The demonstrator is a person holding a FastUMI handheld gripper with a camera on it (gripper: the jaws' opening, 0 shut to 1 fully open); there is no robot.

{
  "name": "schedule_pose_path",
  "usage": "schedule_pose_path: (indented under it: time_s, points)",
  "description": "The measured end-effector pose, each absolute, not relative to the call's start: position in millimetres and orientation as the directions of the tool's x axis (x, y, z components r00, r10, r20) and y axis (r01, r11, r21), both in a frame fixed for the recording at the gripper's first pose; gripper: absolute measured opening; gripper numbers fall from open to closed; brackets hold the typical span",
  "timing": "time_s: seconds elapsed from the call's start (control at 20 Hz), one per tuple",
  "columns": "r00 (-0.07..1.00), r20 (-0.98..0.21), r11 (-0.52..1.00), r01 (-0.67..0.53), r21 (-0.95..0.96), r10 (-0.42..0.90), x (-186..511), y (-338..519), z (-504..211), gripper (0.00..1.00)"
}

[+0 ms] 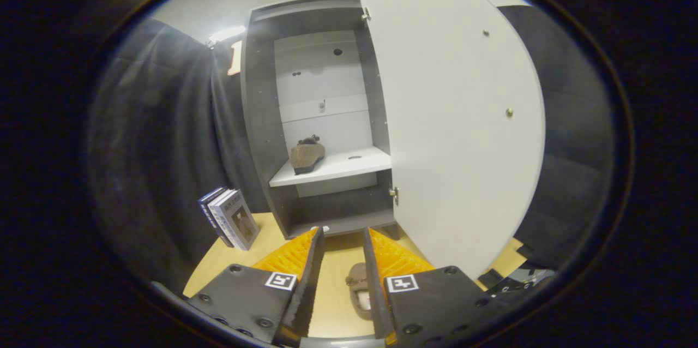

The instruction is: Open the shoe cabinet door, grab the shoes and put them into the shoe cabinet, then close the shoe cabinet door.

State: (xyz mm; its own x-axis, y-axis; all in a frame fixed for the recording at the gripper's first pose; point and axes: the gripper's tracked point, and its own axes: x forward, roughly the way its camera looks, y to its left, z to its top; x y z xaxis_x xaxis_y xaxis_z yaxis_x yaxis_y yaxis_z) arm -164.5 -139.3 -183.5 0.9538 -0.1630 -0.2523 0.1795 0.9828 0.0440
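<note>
The gripper is open and empty above the floor, a shoe lying between its fingers. Beyond, the cabinet door stands open; another shoe sits on the shelf. Books lean beside it.

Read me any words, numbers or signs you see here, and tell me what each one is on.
Nothing here reads clearly.
Books standing beside the cabinet: print on the covers and spines, too small and blurred to read.
Gripper, open, one shoe on the floor between its fingers: a black-and-white square marker on each finger, patterns only, no words.
Shoe on the shelf and open door: no text visible.
</note>
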Motion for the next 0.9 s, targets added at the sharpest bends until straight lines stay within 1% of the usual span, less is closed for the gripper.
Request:
schedule_pose_path:
  time_s: [0.1,0.25,0.5,0.65,0.9]
  points:
    - [0.929,-0.321,0.980,0.196,0.013,-0.182,-158,-137,-231,0.44]
    - [0.894,-0.420,0.984,0.176,-0.001,-0.160,-151,-132,-294,0.44]
    - [0.859,-0.493,0.987,0.163,0.007,-0.138,-132,-147,-379,0.44]
    - [0.828,-0.545,0.988,0.157,-0.002,-0.132,-125,-156,-420,0.44]
    - [0.757,-0.644,0.992,0.126,-0.023,-0.111,-117,-161,-470,0.44]
